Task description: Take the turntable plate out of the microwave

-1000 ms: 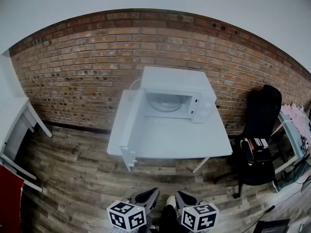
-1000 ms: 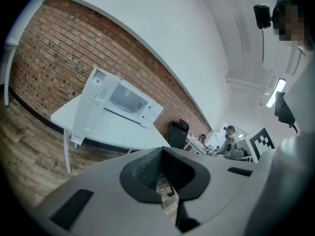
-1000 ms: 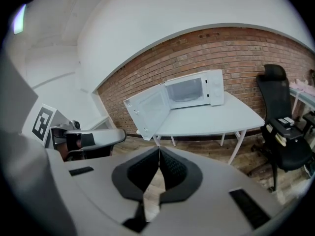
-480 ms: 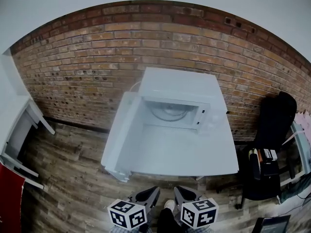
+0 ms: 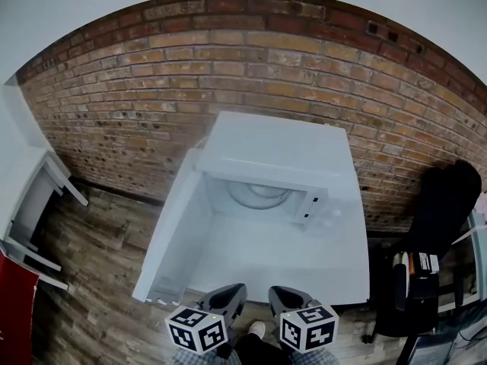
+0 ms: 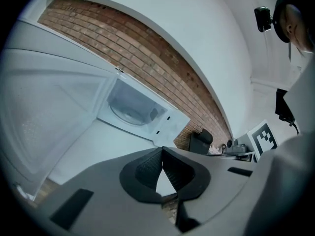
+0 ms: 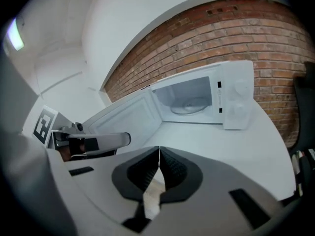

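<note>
A white microwave stands on a white table against the brick wall, its door swung open to the left. Inside lies the round glass turntable plate, also seen as the plate in the left gripper view and the plate in the right gripper view. My left gripper and right gripper are side by side at the table's near edge, both shut with nothing between the jaws. In their own views the left gripper and right gripper point toward the microwave's opening.
A black office chair with clutter stands right of the table. A white shelf unit and something red stand at the left over the wooden floor. The brick wall runs behind the microwave.
The view has come closer to the table: the microwave and its open door look larger and lower in the head view. Both grippers stay shut side by side at the bottom.
</note>
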{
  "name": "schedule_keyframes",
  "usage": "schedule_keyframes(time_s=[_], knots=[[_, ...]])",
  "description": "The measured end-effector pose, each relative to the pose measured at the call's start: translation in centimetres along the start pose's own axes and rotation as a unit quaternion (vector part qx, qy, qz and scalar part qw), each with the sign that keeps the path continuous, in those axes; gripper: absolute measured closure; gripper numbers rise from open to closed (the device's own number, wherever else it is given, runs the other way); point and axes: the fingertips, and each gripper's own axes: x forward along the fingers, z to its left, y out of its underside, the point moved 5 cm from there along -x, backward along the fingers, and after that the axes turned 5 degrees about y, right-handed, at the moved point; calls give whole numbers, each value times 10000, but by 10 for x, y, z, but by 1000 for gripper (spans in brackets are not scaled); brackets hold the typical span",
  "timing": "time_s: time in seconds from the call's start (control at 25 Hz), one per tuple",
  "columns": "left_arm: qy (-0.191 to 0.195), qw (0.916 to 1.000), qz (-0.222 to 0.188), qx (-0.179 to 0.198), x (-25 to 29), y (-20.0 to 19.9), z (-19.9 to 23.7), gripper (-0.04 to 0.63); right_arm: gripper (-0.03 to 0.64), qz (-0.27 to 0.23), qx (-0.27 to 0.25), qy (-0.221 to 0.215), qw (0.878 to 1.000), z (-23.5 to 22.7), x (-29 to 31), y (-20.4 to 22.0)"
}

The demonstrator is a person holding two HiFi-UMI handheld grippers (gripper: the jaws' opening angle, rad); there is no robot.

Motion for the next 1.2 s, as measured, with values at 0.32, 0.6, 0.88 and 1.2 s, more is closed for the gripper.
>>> schedule_keyframes(time_s=[0.32,0.6,0.88,1.2], knots=[[-76,10000,5,-53,40,-20,5,586,598,-45,96,26,9999,-34,15,-28],[-83,10000,8,-42,69,-40,20,586,598,-192,261,205,9993,-55,40,-49],[-89,9999,73,-100,97,-65,50,586,598,-692,883,268,9933,-74,86,-78],[14,9997,209,-124,119,-94,82,586,598,-1179,2109,92,9703,-96,143,-110]])
